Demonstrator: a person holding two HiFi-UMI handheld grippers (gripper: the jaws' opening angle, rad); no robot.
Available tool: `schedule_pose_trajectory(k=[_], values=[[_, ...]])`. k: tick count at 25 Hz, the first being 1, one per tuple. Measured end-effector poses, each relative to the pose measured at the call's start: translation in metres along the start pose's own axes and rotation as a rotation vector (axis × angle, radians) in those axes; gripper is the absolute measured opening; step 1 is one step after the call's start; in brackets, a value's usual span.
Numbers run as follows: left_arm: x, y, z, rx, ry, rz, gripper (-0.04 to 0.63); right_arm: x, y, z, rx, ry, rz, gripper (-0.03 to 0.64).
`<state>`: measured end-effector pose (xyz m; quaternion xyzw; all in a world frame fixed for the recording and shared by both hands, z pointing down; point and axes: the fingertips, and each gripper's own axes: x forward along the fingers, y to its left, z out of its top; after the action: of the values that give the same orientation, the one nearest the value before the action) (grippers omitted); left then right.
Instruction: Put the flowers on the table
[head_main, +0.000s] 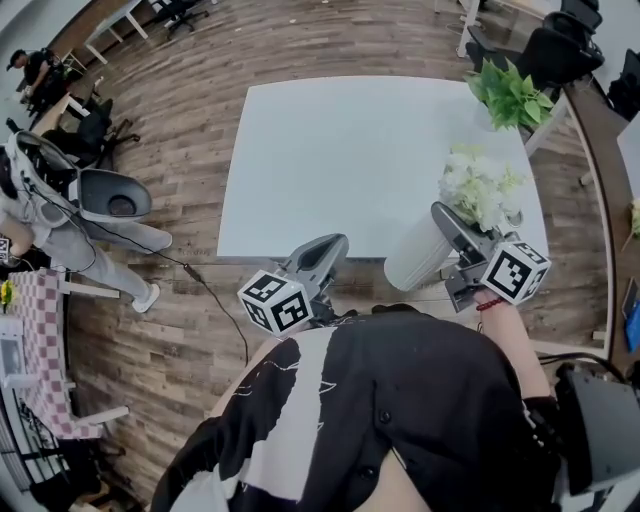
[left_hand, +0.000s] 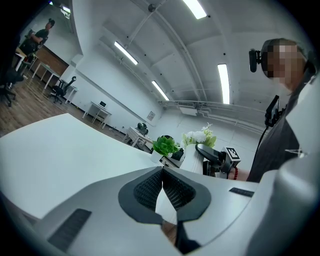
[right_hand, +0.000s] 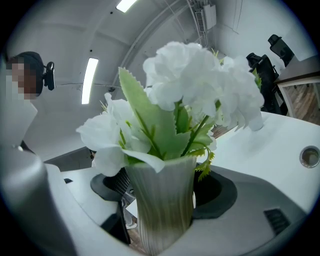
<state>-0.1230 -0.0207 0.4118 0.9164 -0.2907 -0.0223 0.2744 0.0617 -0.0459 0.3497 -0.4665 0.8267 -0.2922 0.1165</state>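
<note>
At the table's (head_main: 340, 160) near edge, flowers (head_main: 478, 188) in grip.
Nearest, the left gripper (left_hand: 162, 182) is clenched, empty; the right gripper (right_hand: 160, 210) clamps the ribbed vase (right_hand: 162, 200). Released this close to the edge, it could tip off; farther on, a green plant (head_main: 510, 95) crowds the corner.

- Bright, even light is given by ceiling strip lights (left_hand: 223, 82).
- Lines are bent and corners darkened in every view.
- The flowers (right_hand: 200, 80) are washed out near white; the vase (right_hand: 162, 200) is softly blurred.

Flowers (head_main: 478, 190) at near right edge of table (head_main: 340, 170), potted plant (head_main: 510, 95) behind.
</note>
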Motion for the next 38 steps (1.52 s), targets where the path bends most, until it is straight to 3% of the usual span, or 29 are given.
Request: schedule_pose_trajectory(k=[10, 20, 30, 38], values=[[-0.016, 0.016, -0.008, -0.026, 0.019, -0.013, 0.014, 0.031, 0.017, 0.004, -0.015, -0.023, 0.032, 0.379], [0.013, 0.028, -0.012, -0.053, 0.022, -0.034, 0.014, 0.05, 0.005, 0.009, -0.051, 0.03, 0.009, 0.379], [0.035, 0.068, 0.02, -0.047, 0.039, -0.002, 0.014, 0.121, -0.011, 0.048, -0.058, 0.031, 0.067, 0.379], [0.077, 0.089, 0.038, -0.03, 0.054, -0.038, 0.014, 0.163, -0.026, 0.073, -0.07, 0.016, 0.086, 0.379]])
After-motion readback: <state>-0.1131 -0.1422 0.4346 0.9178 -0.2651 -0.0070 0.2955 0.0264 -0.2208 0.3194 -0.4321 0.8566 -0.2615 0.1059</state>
